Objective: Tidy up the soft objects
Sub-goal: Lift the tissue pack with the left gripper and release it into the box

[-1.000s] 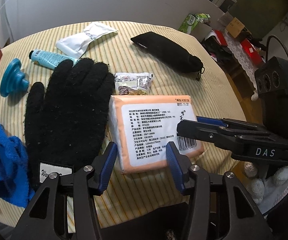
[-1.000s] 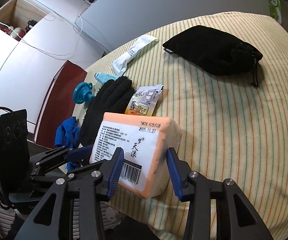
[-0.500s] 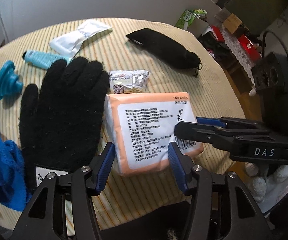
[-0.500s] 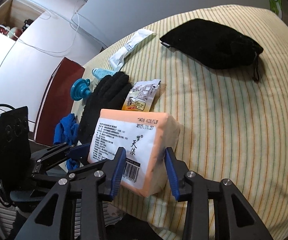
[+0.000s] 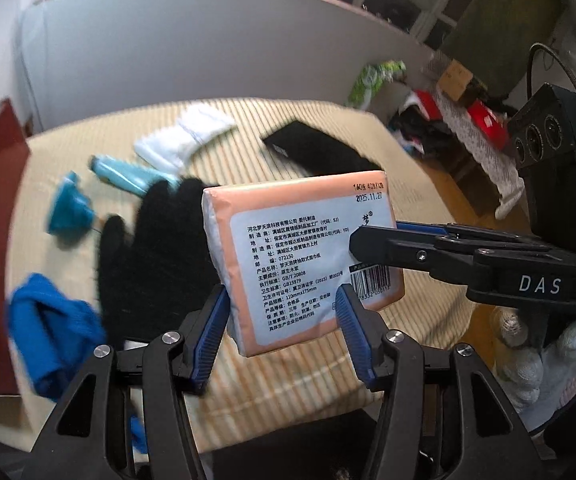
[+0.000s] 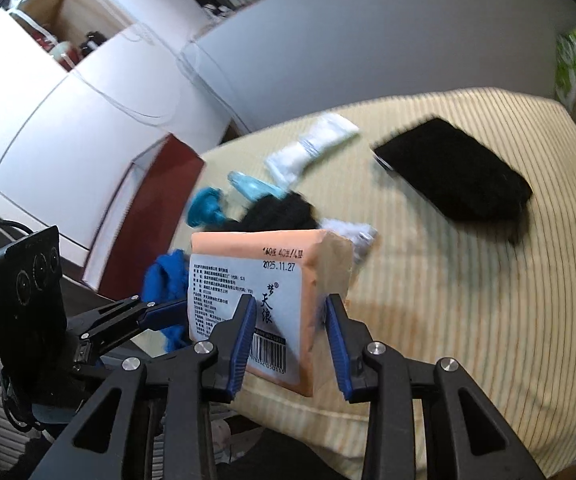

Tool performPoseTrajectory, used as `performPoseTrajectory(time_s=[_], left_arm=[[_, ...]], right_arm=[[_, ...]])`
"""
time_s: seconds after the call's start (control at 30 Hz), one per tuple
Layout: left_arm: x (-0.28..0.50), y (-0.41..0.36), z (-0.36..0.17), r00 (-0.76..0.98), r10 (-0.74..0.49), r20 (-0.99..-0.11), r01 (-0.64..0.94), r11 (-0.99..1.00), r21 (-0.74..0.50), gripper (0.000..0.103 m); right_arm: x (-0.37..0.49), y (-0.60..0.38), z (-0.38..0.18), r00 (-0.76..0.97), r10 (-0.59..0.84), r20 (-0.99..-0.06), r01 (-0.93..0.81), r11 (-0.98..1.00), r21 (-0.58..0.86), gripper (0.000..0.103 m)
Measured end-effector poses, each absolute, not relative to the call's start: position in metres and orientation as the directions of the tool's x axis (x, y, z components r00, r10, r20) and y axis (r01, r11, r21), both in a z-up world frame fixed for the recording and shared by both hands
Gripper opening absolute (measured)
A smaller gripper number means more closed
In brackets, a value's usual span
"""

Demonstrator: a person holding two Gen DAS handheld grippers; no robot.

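Note:
An orange tissue pack [image 5: 304, 256] with a white printed label is lifted above the striped table, tilted. My right gripper [image 6: 291, 330] is shut on its near corner by the barcode; the pack also shows in the right wrist view [image 6: 264, 280]. My left gripper [image 5: 282, 332] is open, its blue pads on either side of the pack's lower edge, not visibly pressing it. A black glove [image 5: 156, 248], a blue cloth [image 5: 52, 324] and a black pouch [image 5: 312, 152] lie on the table.
A white packet [image 5: 184, 136], a light blue tube [image 5: 128, 172] and a teal funnel-shaped piece [image 5: 68, 208] lie at the far left of the table [image 5: 416, 184]. A small snack packet [image 6: 352, 236] sits behind the pack. A grey panel stands behind the table.
The tissue pack has risen off the table in my right gripper and tilted upright. Both views have swung upward, showing more of the room behind.

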State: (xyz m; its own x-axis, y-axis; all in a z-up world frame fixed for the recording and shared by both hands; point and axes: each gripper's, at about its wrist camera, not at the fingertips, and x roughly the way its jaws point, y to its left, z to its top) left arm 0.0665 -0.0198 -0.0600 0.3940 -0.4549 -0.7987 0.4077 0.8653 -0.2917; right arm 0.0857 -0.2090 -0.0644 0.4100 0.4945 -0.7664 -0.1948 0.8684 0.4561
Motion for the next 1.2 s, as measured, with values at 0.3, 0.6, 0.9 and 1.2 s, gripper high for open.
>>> performPoseTrajectory(time_s=[0.3, 0.6, 0.9, 1.2], left_arm=[[0.062, 0.058, -0.017, 0.550, -0.385, -0.741, 0.301, 0.919, -0.254, 0.054], [0.056, 0.151, 0.006, 0.676, -0.256, -0.691, 0.128, 0.964, -0.232, 0.054], [0.055, 0.226, 0.001, 0.724, -0.124, -0.679, -0.039, 0.975, -0.219, 0.054], [0.068, 0.251, -0.014, 0.718, -0.030, -0.696, -0.144, 0.971, -0.191, 0.054]], right_arm=[[0.106, -0.131, -0.019, 0.417, 0.558, -0.717, -0.348, 0.827, 0.441, 0.032], [0.137, -0.021, 0.012, 0.372, 0.620, -0.691, -0.515, 0.757, 0.402, 0.032], [0.171, 0.078, 0.018, 0.295, 0.673, -0.678, -0.639, 0.667, 0.383, 0.032], [0.198, 0.129, -0.003, 0.242, 0.670, -0.702, -0.673, 0.637, 0.376, 0.032]])
